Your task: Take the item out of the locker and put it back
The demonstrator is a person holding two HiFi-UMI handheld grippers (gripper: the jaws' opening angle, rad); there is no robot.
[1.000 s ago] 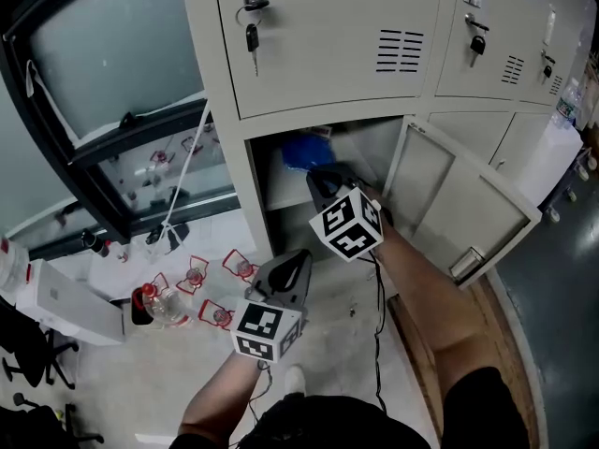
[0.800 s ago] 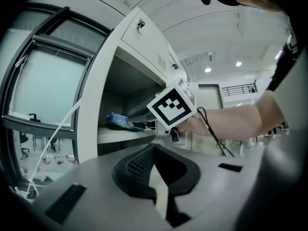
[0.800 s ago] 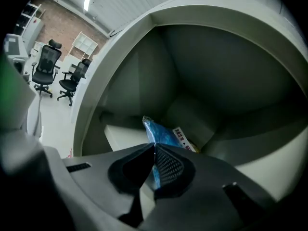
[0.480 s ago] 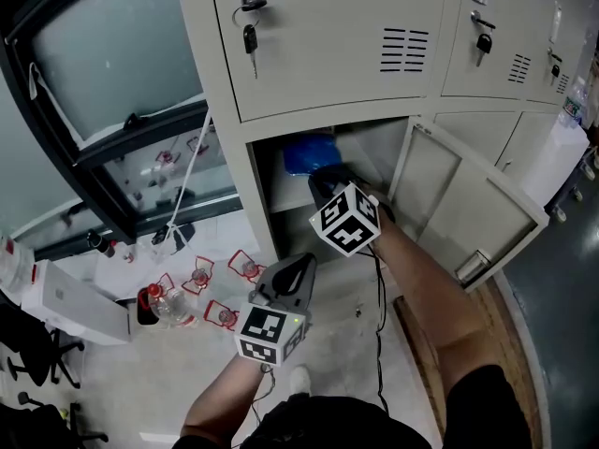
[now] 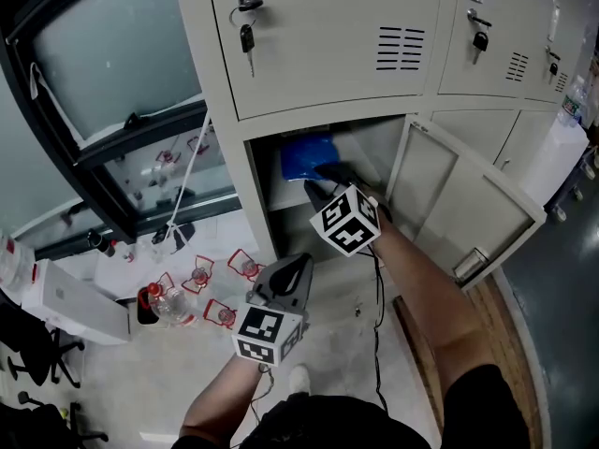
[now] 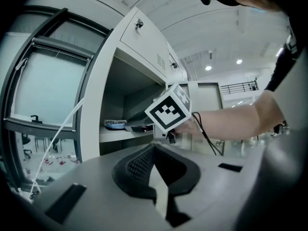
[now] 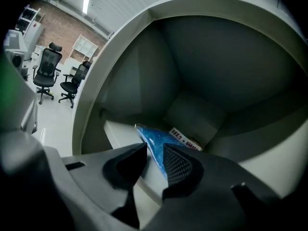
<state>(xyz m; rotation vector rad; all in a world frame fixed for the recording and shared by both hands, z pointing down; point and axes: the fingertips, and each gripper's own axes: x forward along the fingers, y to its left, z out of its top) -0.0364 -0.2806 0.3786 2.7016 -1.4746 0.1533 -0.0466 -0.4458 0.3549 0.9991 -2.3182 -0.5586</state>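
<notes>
A blue plastic packet (image 5: 307, 157) lies on the shelf of the open lower locker (image 5: 281, 199). In the right gripper view the blue packet (image 7: 156, 141) rests on that shelf, with its near edge between my jaws. My right gripper (image 5: 318, 183) reaches into the locker mouth. The jaws of this right gripper (image 7: 155, 150) are opening, and a gap shows between the pads and the packet. My left gripper (image 5: 296, 267) hangs lower, in front of the locker, shut and empty. The left gripper (image 6: 154, 147) view shows the packet (image 6: 114, 124) on the shelf beyond it.
The locker's door (image 5: 459, 213) stands open to the right. Keys (image 5: 249, 36) hang in the locks of the upper doors. Bottles and red items (image 5: 173, 302) and a white box (image 5: 70, 307) lie on the floor at the left, below a dark window frame (image 5: 140, 124).
The blue packet now shows more fully on the shelf, and the right gripper's tips sit slightly back from it. The left gripper has barely moved.
</notes>
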